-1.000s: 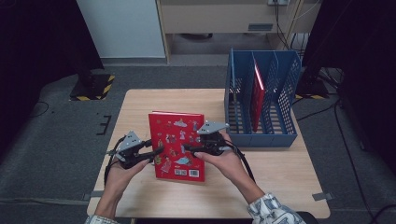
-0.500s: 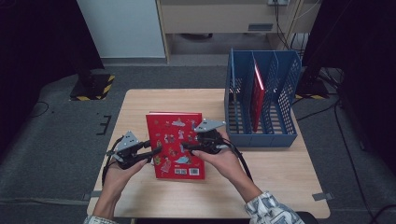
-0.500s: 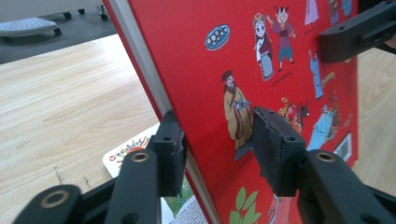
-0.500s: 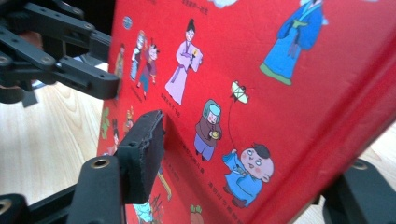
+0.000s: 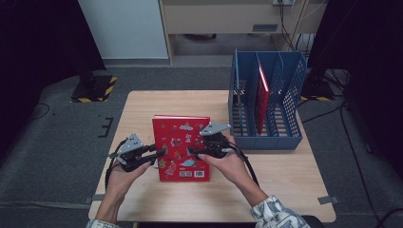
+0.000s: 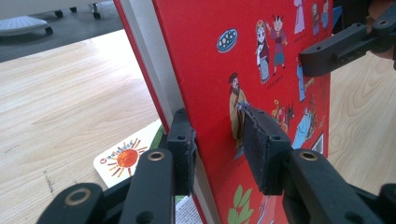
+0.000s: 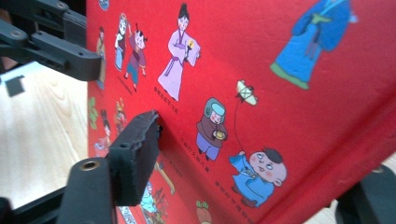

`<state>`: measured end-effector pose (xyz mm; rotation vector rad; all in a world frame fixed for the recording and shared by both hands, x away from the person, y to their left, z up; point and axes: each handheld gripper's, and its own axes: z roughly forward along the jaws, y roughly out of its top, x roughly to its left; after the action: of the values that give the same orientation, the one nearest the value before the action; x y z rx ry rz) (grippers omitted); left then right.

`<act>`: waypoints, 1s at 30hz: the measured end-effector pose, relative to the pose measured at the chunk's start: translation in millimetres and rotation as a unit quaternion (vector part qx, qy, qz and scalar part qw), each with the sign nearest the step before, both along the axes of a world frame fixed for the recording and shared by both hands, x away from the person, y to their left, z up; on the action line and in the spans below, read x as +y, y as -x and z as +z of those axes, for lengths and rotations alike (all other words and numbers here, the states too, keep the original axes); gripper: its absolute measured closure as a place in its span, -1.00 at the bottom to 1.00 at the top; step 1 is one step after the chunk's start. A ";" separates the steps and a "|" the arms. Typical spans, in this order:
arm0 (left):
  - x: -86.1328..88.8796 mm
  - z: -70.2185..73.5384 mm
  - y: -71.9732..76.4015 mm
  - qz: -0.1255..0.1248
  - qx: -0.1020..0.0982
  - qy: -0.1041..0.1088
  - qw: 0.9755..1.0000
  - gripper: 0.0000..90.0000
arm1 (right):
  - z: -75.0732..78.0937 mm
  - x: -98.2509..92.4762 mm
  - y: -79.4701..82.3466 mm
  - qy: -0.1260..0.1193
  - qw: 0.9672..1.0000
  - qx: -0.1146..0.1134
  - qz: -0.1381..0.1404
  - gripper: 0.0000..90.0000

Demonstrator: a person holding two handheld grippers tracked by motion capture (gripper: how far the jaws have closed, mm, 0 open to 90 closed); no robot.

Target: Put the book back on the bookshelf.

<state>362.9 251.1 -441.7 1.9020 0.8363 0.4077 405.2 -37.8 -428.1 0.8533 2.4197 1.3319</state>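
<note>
A red picture book (image 5: 180,142) lies on the wooden table (image 5: 285,180), its left edge raised a little. My left gripper (image 5: 159,153) is shut on that left edge; its pads (image 6: 254,140) press both faces of the book (image 6: 280,46), with the left gripper (image 6: 219,140) seen close up. My right gripper (image 5: 192,152) reaches in from the book's right side. Its jaws have just been opening, and the book (image 7: 280,93) sits between them: one jaw stands just off the cover and the other is below the edge, so the right gripper (image 7: 254,168) is open.
A blue file rack (image 5: 280,114) stands at the table's back right with a red book (image 5: 261,95) upright in it. A white card with a sun drawing (image 6: 123,158) lies under the held book. A yellow-and-black striped base (image 5: 95,88) sits on the floor at the left.
</note>
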 end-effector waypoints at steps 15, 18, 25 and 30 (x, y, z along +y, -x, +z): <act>5.6 11.7 5.1 -0.011 0.006 0.004 1.000 0.57 | 14.9 -2.9 2.5 -0.040 0.999 0.013 0.009 -0.05; 6.1 14.6 6.5 -0.012 0.009 0.009 1.000 0.58 | 19.5 -2.5 4.1 -0.045 0.999 0.015 0.012 -0.03; 5.7 30.3 7.8 -0.009 -0.009 0.011 1.000 0.60 | 31.6 -5.6 1.9 -0.061 0.998 0.018 0.017 -0.04; 7.4 35.9 -4.9 -0.005 -0.010 0.010 1.000 0.58 | 36.4 -3.1 -5.8 -0.063 0.998 0.011 0.012 -0.04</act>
<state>367.8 258.5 -405.8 1.8801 0.8137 0.4106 411.0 -41.0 -391.7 0.8783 2.3910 1.5038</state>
